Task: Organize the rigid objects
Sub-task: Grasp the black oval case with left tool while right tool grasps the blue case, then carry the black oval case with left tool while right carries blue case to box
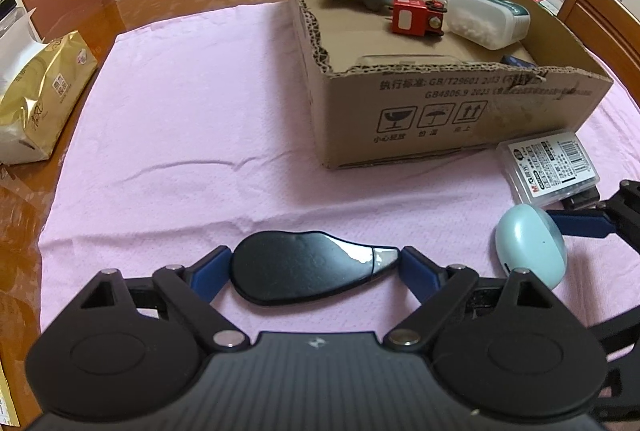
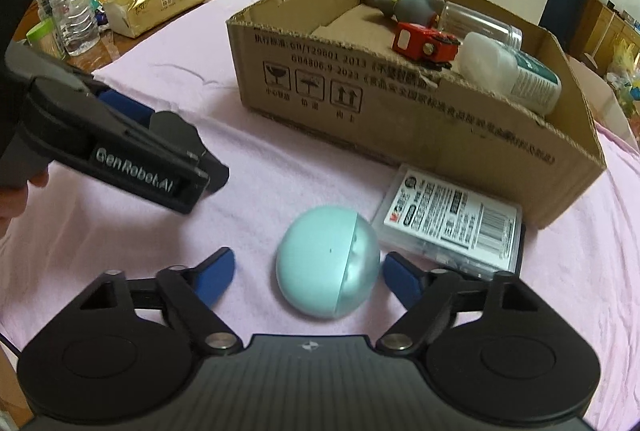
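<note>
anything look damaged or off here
The cardboard box has ragged, torn top edges and a scuffed, ripped patch on its front wall near the right corner. Inside, the red toy truck lies tipped on its side. Nothing is spilled.

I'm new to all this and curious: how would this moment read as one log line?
left gripper: closing around black case | right gripper: open around teal egg | cardboard box: holds several items

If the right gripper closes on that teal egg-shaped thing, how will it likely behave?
The teal egg-shaped thing looks hard and glossy, so it may slip between the open right gripper fingers. Its rounded form suggests it could roll on the pink cloth if nudged. Probably light.
</note>
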Motion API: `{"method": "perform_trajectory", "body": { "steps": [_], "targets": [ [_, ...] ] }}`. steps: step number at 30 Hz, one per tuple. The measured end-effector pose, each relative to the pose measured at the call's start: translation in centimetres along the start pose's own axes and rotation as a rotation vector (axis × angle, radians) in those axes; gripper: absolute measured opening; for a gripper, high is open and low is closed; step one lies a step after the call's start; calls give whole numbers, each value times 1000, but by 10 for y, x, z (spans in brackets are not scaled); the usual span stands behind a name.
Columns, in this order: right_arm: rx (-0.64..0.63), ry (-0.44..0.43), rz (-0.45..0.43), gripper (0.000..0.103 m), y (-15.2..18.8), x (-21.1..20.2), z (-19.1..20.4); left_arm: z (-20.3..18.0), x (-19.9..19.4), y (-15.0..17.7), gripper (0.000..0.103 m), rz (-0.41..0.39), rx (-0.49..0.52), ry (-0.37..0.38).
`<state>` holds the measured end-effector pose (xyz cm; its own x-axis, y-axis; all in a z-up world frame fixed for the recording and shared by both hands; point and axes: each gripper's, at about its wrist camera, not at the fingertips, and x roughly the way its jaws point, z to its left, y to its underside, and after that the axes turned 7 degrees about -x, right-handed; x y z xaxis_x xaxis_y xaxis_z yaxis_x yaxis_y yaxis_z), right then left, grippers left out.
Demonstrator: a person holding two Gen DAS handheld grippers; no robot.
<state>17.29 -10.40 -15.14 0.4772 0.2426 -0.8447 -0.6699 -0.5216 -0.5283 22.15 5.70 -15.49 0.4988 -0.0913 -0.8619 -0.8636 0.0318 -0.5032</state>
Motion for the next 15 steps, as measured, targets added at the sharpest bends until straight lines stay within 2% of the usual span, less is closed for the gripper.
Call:
{"method": "perform_trajectory", "body": {
  "steps": [7,15],
  "targets": [
    [21,21,-15,58,-1,-2,-3,0,0,0,89,-2,-1,0],
    [28,23,-4,60,-3,-1,-5,1,-1,0,90,0,-5,-8]
  ]
}}
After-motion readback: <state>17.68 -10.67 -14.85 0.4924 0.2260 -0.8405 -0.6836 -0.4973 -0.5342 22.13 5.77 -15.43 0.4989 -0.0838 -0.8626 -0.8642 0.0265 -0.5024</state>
